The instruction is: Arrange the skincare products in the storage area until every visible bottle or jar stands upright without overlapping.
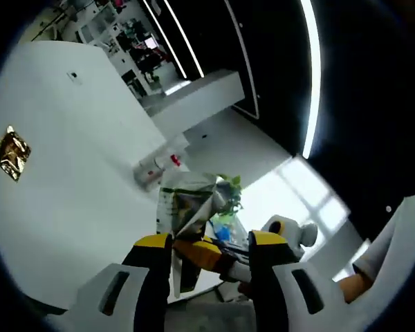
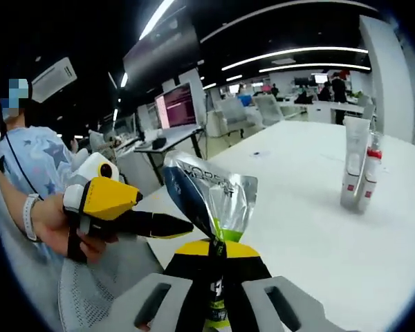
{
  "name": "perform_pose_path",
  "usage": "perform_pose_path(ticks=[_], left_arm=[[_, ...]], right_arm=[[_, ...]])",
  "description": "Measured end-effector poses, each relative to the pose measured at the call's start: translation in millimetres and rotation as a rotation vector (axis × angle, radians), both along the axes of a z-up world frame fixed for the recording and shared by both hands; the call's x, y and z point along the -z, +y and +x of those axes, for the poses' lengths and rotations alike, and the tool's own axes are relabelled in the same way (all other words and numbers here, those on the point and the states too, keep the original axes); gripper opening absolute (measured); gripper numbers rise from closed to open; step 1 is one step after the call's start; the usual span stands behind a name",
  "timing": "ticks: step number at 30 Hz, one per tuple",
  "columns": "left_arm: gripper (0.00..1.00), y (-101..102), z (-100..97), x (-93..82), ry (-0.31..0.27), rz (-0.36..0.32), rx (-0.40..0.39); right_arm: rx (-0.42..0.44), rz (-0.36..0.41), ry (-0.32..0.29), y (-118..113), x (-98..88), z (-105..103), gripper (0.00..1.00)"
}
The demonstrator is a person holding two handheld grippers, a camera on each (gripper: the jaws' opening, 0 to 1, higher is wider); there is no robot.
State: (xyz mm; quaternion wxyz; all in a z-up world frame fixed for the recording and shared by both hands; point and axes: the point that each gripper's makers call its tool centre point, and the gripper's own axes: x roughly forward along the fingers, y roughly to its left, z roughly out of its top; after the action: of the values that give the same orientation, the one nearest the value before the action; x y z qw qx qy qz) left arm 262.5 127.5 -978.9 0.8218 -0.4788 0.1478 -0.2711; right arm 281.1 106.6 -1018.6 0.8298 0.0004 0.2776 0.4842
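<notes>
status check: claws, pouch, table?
Right claw shut on foil pouch, held above table. Left claw at pouch. Two tubes upright.

Silver pouch (image 2: 211,194) with green base; yellow-tipped black gripper (image 2: 216,252); white tubes (image 2: 358,173), one red-capped; white table (image 2: 318,228).

White hand-held gripper (image 2: 219,259) bodies, yellow-and-black jaws, pale star-print top (image 2: 29,168), white wristband (image 2: 30,216)

My white desk (image 2: 346,242) carries two upright tubes (image 2: 358,173) standing side by side, touching, and well apart from them lies a crumpled gold wrapper (image 1: 11,153).
</notes>
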Motion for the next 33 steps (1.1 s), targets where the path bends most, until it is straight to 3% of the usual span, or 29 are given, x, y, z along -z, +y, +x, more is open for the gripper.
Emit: perform_pose_path(ticks=[7,12,14,19,26,33], left_arm=[[0.58,10,9.1,-0.1,-0.005,-0.005,-0.074],[0.57,14,13.4,1.2,-0.009,0.000,-0.102],[0.56,15,13.5,5.2,0.019,0.006,-0.110],[0.38,29,14.5,15.1,0.066,0.023,-0.158],[0.23,36,14.3,25.2,0.139,0.005,-0.181],[0.08,38,11.9,27.6,0.182,-0.038,-0.178]], right_arm=[[-0.057,-0.025,0.008,10,5.2,-13,0.00],[-0.144,-0.065,-0.015,24,7.3,-27,0.00],[-0.162,-0.086,-0.045,28,7.1,-29,0.00],[-0.206,-0.121,-0.088,34,4.2,-34,0.00],[-0.256,-0.232,-0.195,36,6.0,-35,0.00],[-0.262,-0.258,-0.257,34,2.9,-32,0.05]])
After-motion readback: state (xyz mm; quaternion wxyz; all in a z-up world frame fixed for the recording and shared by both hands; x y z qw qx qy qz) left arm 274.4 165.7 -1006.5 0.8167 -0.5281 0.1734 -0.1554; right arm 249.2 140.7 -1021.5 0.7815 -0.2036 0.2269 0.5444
